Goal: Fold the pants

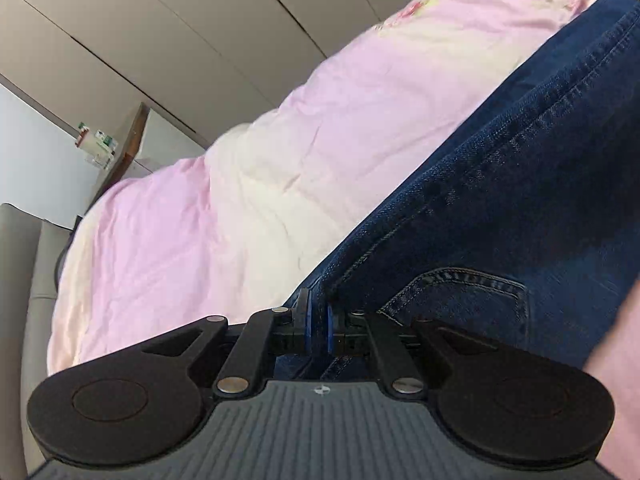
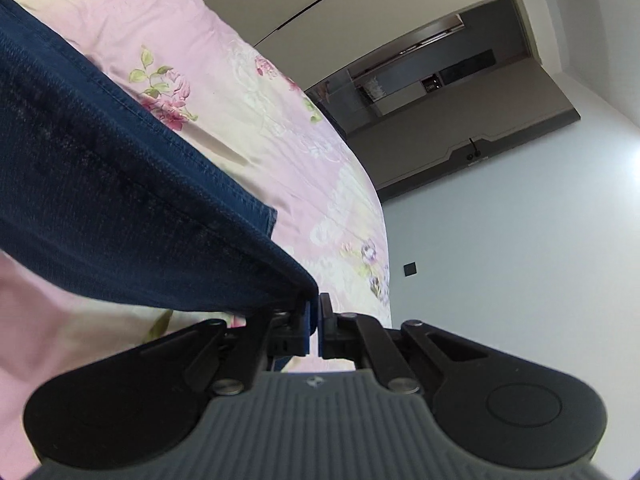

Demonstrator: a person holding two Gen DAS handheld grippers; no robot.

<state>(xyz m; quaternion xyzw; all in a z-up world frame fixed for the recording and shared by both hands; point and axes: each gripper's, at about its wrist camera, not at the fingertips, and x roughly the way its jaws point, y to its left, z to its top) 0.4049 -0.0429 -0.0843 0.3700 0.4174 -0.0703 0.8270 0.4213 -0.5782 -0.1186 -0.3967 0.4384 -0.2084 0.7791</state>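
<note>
While one pair of dark blue jeans (image 1: 500,184) is spread over one pink flowered bedspread (image 1: 240,152), its denim is pinched at two places by two grippers. Fabric beside a stitched pocket (image 1: 460,292) is clamped between the nearly closed fingers of the left gripper (image 1: 318,322). A corner of the cloth is gripped by the right gripper (image 2: 315,326), with fingers almost together.
</note>
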